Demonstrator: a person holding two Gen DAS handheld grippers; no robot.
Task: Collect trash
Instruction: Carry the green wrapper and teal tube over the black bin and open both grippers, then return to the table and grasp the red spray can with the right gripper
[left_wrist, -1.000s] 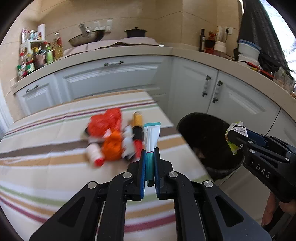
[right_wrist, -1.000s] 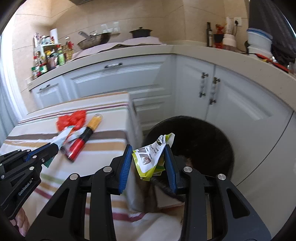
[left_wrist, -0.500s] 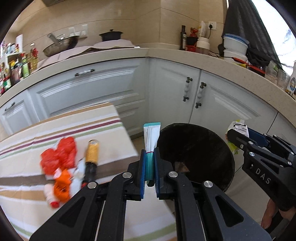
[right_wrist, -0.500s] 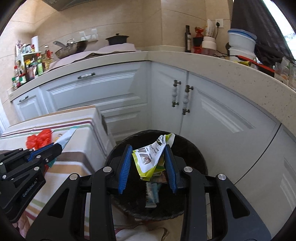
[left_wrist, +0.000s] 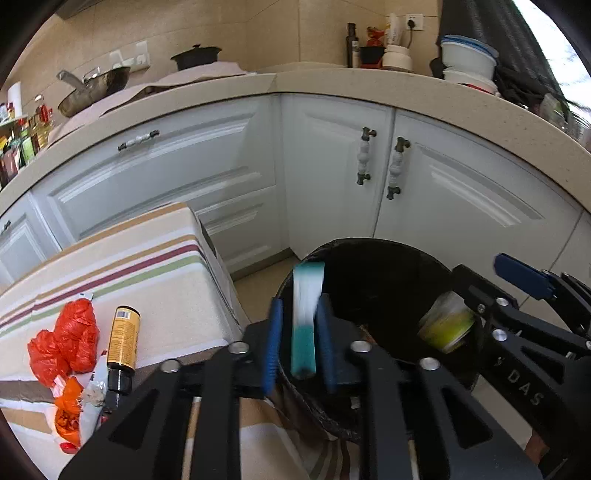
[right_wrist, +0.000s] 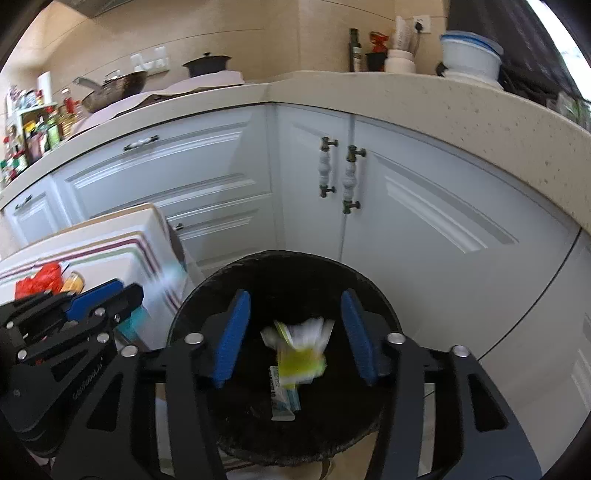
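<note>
Both claws released over the black bin (right_wrist: 280, 258): right claw (right_wrist: 295, 336) drops the light, floppy wrapper (right_wrist: 301, 354), left claw (left_wrist: 299, 343) the tube (left_wrist: 306, 314) (slippery, we'd pinch mid-body).

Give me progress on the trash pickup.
Done: a wrapper lies in the bin. In hand: both grippers open over it, left gripper dropping a teal tube, right gripper a yellow packet. Left: red bags and bottle on the table.
</note>
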